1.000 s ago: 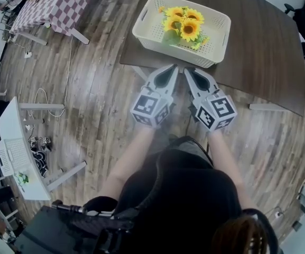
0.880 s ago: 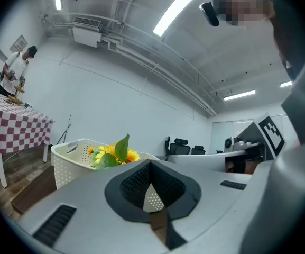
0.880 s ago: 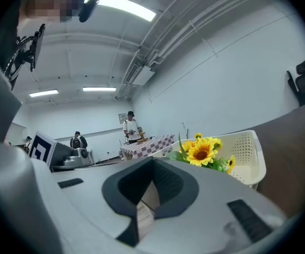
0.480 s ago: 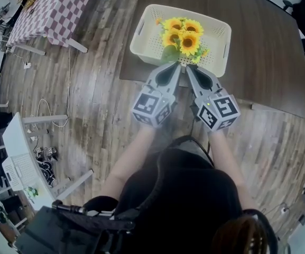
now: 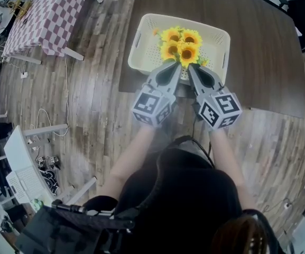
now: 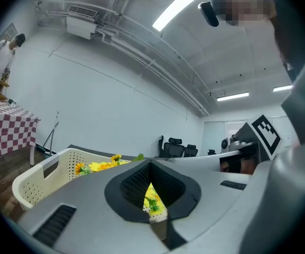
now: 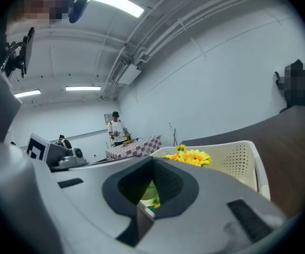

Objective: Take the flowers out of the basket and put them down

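sunflowers (image 5: 181,43) in the basket (image 5: 136,44), both tools closed and empty
left gripper (image 5: 173,65) and right gripper (image 5: 192,67) sit side by side, each with jaws together and nothing between them, tips over the basket's near wall just beside the blooms. cream perforated basket sits at the near edge of the dark table (image 5: 263,46).

Left gripper (image 6: 151,219), fingers (image 6: 83,208) together and empty — yellow flowers (image 6: 100,166) in the cream basket (image 6: 38,181) just beyond
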`<state>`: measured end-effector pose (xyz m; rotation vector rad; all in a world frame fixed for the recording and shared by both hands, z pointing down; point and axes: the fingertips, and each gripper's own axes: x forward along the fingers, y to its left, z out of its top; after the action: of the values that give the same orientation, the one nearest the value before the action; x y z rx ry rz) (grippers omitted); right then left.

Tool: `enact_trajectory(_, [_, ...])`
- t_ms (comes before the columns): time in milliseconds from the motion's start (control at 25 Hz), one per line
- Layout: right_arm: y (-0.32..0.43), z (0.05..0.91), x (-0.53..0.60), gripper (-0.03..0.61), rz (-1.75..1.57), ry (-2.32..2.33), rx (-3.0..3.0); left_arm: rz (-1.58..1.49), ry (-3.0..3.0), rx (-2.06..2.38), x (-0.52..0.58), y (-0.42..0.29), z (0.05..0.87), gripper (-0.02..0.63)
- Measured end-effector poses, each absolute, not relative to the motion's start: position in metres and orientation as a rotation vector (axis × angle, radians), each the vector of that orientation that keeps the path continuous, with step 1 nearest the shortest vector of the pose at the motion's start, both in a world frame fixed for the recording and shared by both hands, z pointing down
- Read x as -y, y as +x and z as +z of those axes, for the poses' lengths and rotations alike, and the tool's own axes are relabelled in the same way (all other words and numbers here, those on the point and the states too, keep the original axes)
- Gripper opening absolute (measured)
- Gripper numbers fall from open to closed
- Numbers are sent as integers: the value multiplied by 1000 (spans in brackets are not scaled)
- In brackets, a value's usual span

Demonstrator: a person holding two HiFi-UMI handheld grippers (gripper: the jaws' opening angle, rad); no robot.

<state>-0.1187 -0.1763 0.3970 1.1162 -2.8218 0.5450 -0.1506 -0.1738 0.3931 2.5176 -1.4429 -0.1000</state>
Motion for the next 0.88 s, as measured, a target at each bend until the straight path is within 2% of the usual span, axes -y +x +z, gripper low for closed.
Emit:
enact_trajectory(320, [-104, 411, 209, 5, 583, 1231, 2672, -57, 2537, 1395, 199, -161, 389, 0])
enact_trajectory(440, [-100, 415, 220, 40, 610, 1240, 2646, -46, 2534, 1394, 209, -170, 389, 0])
enact_trajectory(640, [-96, 422, 236, 40, 627, 1264, 2569, -37, 2525, 1397, 228, -186, 388, 0])
enact_trajectory(720, [-97, 430, 241, 86, 643, 1252, 2537, -34, 2525, 1393, 234, -190, 390, 0])
enact_trajectory(880, [-95, 444, 246, 86, 657, 1246, 2463, -28, 2519, 1390, 245, -198, 394, 0])
